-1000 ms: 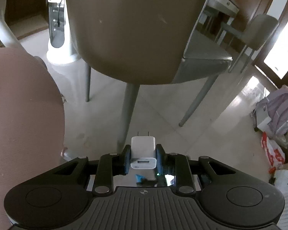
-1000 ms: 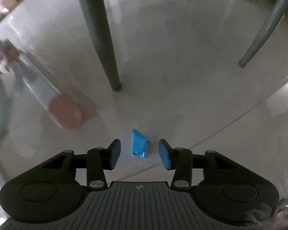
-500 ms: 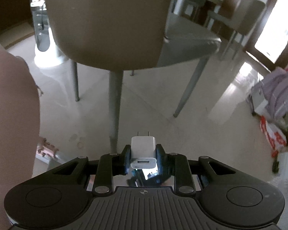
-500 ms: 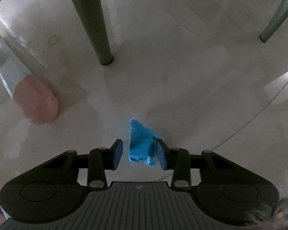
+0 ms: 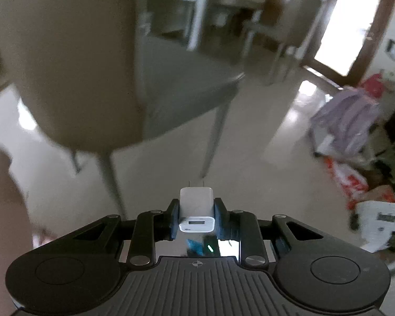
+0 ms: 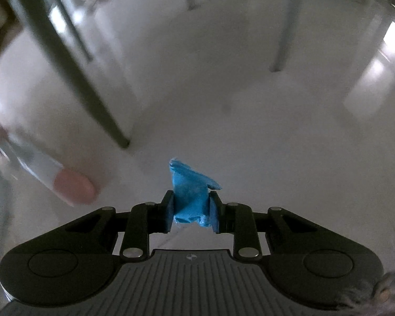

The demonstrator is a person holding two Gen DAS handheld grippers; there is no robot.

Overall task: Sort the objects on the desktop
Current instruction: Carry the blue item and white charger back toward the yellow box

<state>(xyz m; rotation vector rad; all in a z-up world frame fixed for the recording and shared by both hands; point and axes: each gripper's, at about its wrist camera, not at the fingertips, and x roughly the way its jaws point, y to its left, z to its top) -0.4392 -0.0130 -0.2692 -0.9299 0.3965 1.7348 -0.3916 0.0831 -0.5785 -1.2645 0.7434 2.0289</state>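
Between the pads of the left gripper (image 5: 196, 214) sits a small white plastic USB wall charger (image 5: 196, 209), clamped on both flanks, prongs pointing away from the tool. The right gripper (image 6: 191, 210) is pinched narrow on a crumpled scrap of bright blue tape (image 6: 191, 197), which sticks up and forward past the fingertips. Beyond both tools lies pale glossy floor (image 6: 223, 92), seemingly viewed through a glass surface, and ahead of the left tool a beige-backed chair on grey metal legs (image 5: 65, 60). The risks, as I judge them: the smooth charger could slide out during a fast swing, and the soft tape could cling to a pad on release.
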